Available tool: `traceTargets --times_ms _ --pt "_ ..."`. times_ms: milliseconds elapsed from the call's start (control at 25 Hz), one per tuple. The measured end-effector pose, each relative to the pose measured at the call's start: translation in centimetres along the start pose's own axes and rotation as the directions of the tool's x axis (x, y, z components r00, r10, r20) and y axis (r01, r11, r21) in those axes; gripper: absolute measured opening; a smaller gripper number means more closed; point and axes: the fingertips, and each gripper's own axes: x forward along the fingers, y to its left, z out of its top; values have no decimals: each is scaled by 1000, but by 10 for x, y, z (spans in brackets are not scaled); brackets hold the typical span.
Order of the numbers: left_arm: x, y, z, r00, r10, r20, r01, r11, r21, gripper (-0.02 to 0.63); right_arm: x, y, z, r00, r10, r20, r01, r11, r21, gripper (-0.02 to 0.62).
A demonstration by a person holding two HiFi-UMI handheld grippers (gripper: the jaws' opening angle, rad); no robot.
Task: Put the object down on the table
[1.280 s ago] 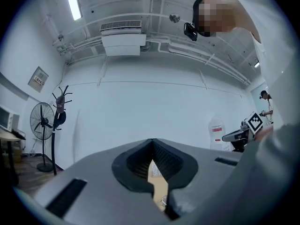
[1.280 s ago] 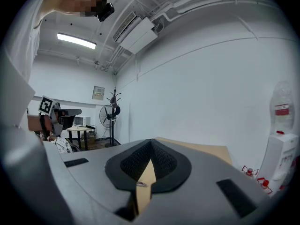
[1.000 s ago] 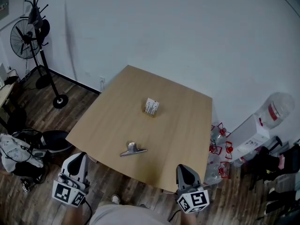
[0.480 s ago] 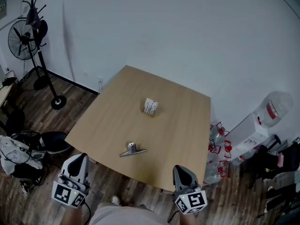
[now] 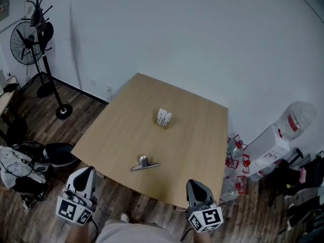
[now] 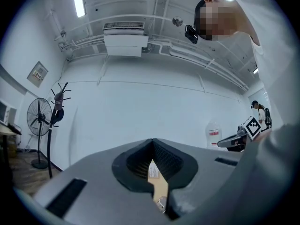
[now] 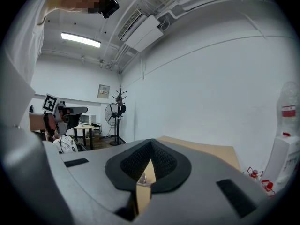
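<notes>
Two grippers hover short of the worktop's (image 5: 116, 130) near edge, low in the frame. The left gripper (image 5: 84, 176) has its jaws pressed together on nothing. Right of it a metal piece (image 5: 144, 163) lies on the worktop near that edge, and a small white box (image 5: 163, 117) sits mid-frame (which one the task means, I cannot tell). The right gripper (image 5: 196, 186) is closed and empty too. A careless forward swing could knock the metal piece off.
</notes>
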Motion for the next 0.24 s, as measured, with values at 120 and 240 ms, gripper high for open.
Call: traceTargets --times_ms 120,240 --pt "-2 1 0 1000 3 5 -3 1000 -7 6 0 1 0 1000 0 2 0 1000 -3 -2" --pt "-3 1 -1 1000 4 4 -4 1000 -8 6 0 2 1 1000 -1 1 1 1000 -7 -2"
